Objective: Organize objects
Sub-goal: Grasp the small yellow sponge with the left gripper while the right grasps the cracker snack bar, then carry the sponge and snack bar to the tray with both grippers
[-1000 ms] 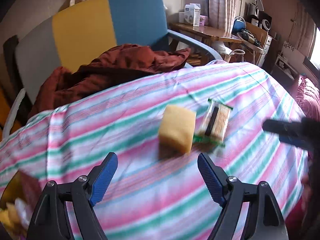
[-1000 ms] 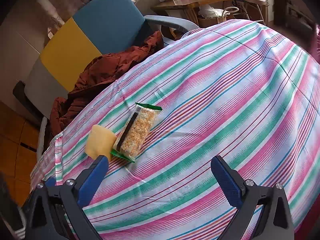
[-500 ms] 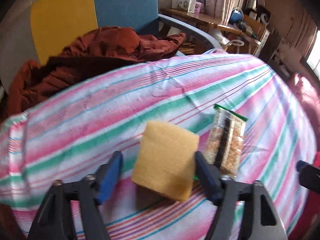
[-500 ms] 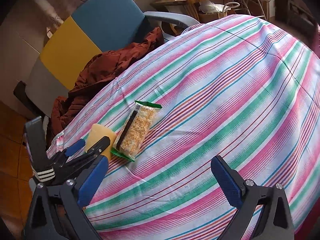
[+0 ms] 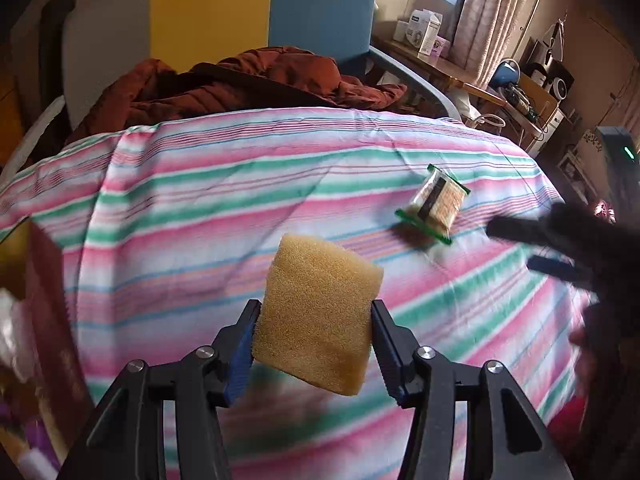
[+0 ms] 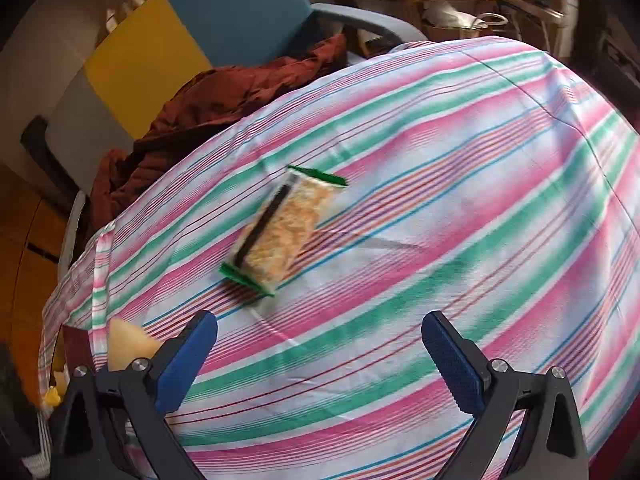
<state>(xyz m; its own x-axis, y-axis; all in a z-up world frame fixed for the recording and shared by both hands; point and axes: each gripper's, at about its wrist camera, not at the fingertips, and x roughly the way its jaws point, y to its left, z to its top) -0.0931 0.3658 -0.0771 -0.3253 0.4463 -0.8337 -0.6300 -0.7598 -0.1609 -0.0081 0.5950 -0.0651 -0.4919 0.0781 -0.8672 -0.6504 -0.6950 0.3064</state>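
Left gripper (image 5: pixel 314 344) just closed, clamped on sponge (image 5: pixel 318 314), lifted off striped cloth (image 5: pixel 200 200); soft foam, could squirm loose mid-carry. Right gripper (image 6: pixel 318 356) jaws apart, empty, near cracker packet (image 6: pixel 280 232); slick wrapper might slide away.

Right claw (image 5: pixel 536 248) and cracker packet (image 6: pixel 280 232) motion-blurred; sponge (image 6: pixel 128 346) partly hidden behind 1 claw finger; box (image 5: pixel 44 320) cut off at left edge, contents indistinct.
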